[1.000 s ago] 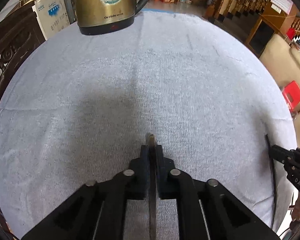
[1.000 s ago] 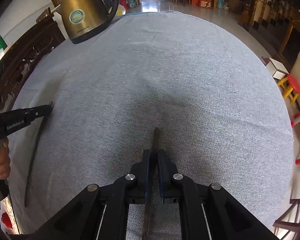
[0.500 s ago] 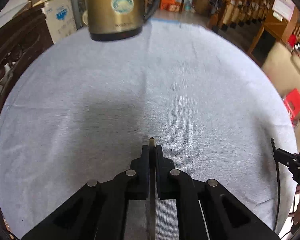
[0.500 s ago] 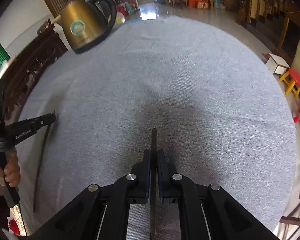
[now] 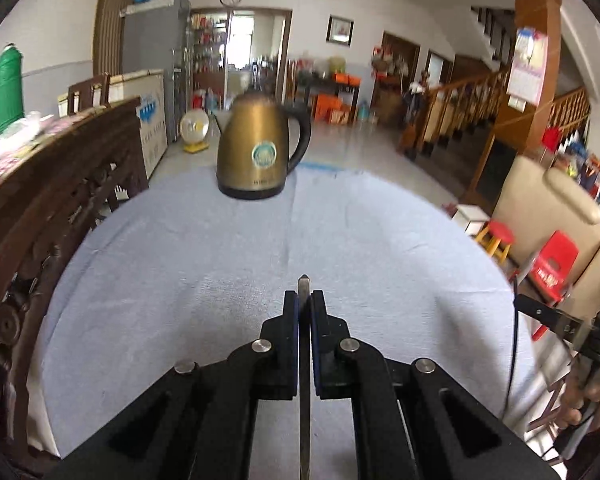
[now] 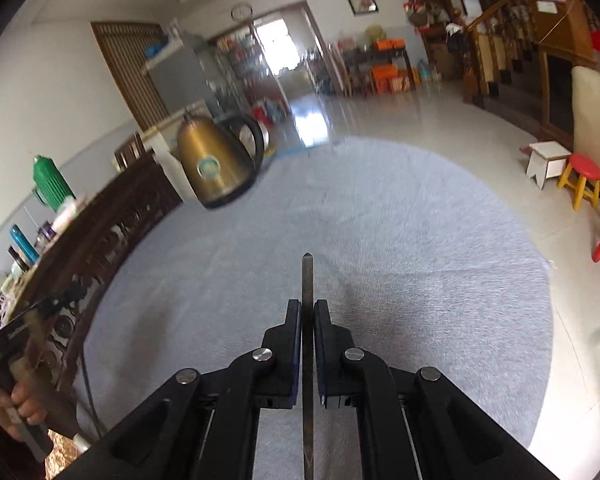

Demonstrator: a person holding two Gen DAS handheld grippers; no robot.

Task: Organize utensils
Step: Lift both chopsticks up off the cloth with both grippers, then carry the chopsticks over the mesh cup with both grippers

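1. Left gripper [image 5: 304, 300]: I see its black jaws clamped on a thin dark chopstick [image 5: 304, 400], whose pointed tip juts just past the fingertips while the shaft runs back between the arms.
2. Right gripper [image 6: 307, 308]: its jaws are likewise pinched on a second slim dark chopstick [image 6: 307, 280], which projects farther forward of the pads.
3. Cross-views: from the left wrist I see the right gripper at the right edge, a dark stick hanging from its tip; from the right wrist the left gripper sits at the left edge, held by a hand [image 6: 16, 404].
4. Below both lies a round table under a pale grey-blue woven cloth [image 5: 180, 264].
5. At its far edge stands a brass-coloured metal kettle with a black handle and base [image 5: 260, 152], upright and well apart from both grippers.
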